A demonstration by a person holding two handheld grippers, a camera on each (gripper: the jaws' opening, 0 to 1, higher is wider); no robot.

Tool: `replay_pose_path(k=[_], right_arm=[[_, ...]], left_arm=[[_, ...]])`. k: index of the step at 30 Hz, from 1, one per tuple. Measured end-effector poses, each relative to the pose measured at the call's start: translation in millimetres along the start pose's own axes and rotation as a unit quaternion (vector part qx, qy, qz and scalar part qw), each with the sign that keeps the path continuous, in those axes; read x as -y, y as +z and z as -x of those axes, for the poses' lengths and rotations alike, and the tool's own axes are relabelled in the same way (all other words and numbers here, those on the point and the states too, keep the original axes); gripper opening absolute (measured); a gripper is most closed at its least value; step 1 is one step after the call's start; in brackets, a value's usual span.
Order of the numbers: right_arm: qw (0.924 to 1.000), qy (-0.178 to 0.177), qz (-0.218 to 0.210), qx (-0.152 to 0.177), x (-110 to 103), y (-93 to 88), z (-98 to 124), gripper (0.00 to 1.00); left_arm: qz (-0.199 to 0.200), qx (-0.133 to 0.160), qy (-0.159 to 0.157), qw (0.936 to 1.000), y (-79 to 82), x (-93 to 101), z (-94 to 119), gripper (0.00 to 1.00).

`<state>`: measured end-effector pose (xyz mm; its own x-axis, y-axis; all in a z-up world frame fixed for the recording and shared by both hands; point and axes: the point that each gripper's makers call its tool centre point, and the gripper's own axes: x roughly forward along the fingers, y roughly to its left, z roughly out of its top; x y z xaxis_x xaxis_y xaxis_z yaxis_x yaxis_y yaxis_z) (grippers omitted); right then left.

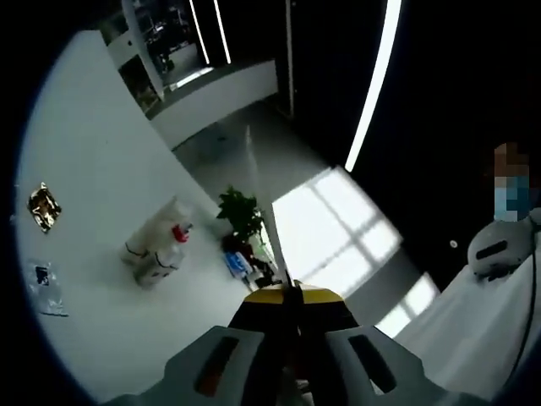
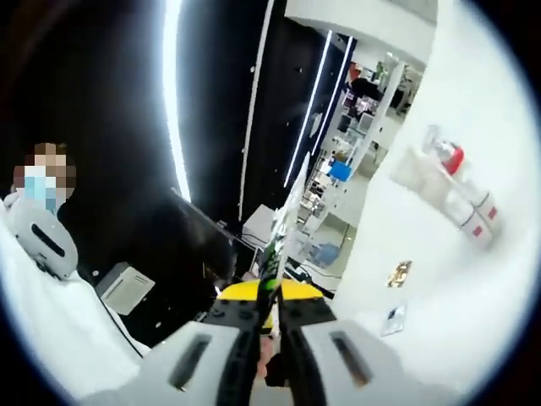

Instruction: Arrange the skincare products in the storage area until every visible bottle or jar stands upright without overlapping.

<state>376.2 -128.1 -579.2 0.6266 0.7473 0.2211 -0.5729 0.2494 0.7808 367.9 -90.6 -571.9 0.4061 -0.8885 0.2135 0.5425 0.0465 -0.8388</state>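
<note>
Both views rode rolled and tilted, looking out along their own tools far from a white wall, and shared the red-capped white dispenser fixture [image 1: 159,248] [image 2: 448,182] and small gold plaque [image 1: 42,206] [image 2: 399,273] mounted on it.

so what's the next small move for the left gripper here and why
Probably bring the left gripper, its jaws closed together, down toward the white bottles on the white table. The red-capped bottle seems to lean against its neighbour, nothing is held, and the gripper is well short of them. The right gripper is shut too.
</note>
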Motion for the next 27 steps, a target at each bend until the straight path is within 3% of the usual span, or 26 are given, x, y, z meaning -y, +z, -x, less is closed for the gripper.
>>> replay_pose_path(k=[8,27], right_arm=[[0.999,-0.004,0.037,-0.023,1.5,-4.4,-2.6,0.19],[0.9954,-0.038,0.064,-0.061,23.4,-12.8,4.5,0.36]], left_arm=[[0.002,0.011,0.004,0.9999,4.8,-2.7,2.5,0.0],[0.013,0.022,0.04,0.9989,8.9,-25.6,3.7,0.0]])
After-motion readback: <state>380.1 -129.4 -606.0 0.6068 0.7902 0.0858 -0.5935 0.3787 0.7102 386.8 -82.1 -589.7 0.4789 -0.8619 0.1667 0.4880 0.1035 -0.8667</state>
